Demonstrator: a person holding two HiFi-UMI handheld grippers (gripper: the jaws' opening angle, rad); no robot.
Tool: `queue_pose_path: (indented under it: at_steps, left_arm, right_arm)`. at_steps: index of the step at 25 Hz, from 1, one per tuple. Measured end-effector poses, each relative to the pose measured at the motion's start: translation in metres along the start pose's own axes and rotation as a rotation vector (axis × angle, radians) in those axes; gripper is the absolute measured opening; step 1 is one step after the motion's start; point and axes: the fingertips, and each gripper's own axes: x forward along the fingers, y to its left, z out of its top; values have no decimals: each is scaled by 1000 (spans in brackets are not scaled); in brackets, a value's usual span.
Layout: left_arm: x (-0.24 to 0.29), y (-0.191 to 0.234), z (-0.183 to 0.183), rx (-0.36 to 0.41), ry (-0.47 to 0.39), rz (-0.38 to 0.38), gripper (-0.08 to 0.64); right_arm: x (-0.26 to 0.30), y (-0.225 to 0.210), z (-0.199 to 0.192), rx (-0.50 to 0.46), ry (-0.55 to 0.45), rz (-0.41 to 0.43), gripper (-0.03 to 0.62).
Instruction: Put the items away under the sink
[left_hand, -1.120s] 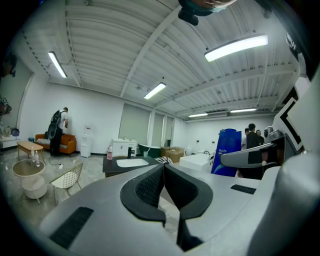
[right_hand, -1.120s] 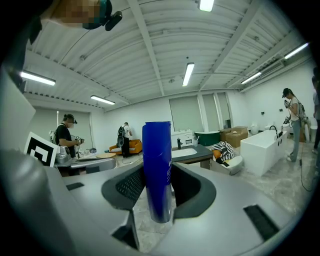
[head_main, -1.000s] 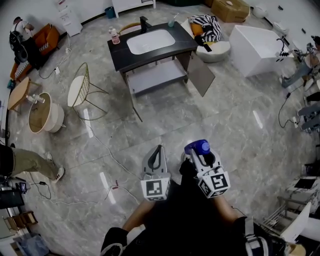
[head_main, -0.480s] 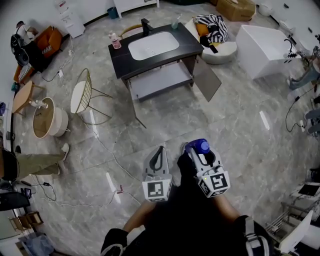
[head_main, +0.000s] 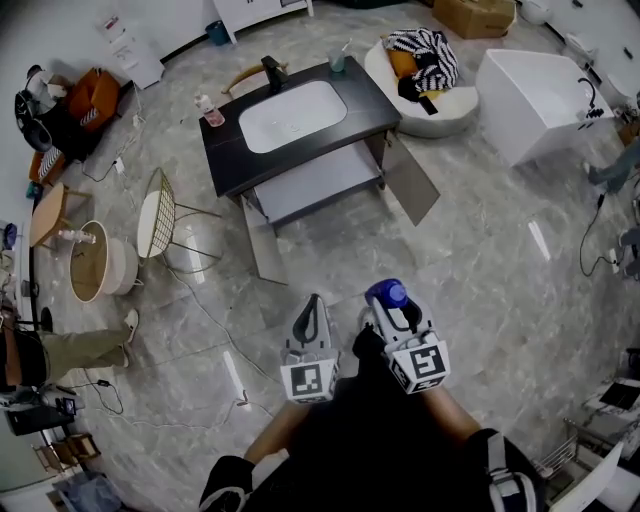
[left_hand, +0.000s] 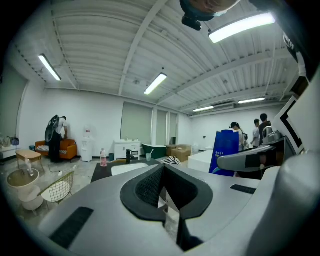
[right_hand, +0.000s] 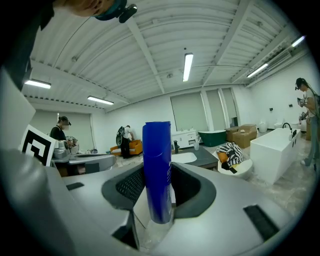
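Observation:
The black sink cabinet (head_main: 230, 150) with a white basin stands several steps ahead, both doors swung open on a grey shelf (head_main: 318, 180) below. A pink bottle (head_main: 209, 110), a faucet (head_main: 271, 70) and a cup (head_main: 337, 61) stand on its top. My right gripper (head_main: 391, 305) is shut on an upright blue bottle (head_main: 388, 293), which rises between the jaws in the right gripper view (right_hand: 157, 170). My left gripper (head_main: 311, 305) is held beside it, jaws together with nothing in them (left_hand: 162, 192). Both are held close to my body over the floor.
A wire chair (head_main: 160, 213) and a round tub (head_main: 95, 262) stand left of the cabinet. A white seat with striped cloth (head_main: 425, 60) and a white bathtub (head_main: 540, 85) are to its right. A cable (head_main: 215, 310) trails over the floor. A person's leg (head_main: 60, 350) shows at the left.
The sink cabinet has shifted in the head view and sits a little closer and more to the left. Both grippers keep their pose; the blue bottle stays held.

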Motion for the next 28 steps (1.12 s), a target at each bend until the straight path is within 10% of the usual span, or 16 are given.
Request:
queue_pose_path:
  at_steps: [13, 28]
  left_arm:
    - [114, -22, 13, -14, 24, 18, 17]
    - [242, 53, -20, -28, -2, -20, 17]
  right_arm:
    - [76, -105, 23, -5, 6, 4, 153]
    - [208, -135, -10, -61, 9, -26, 153]
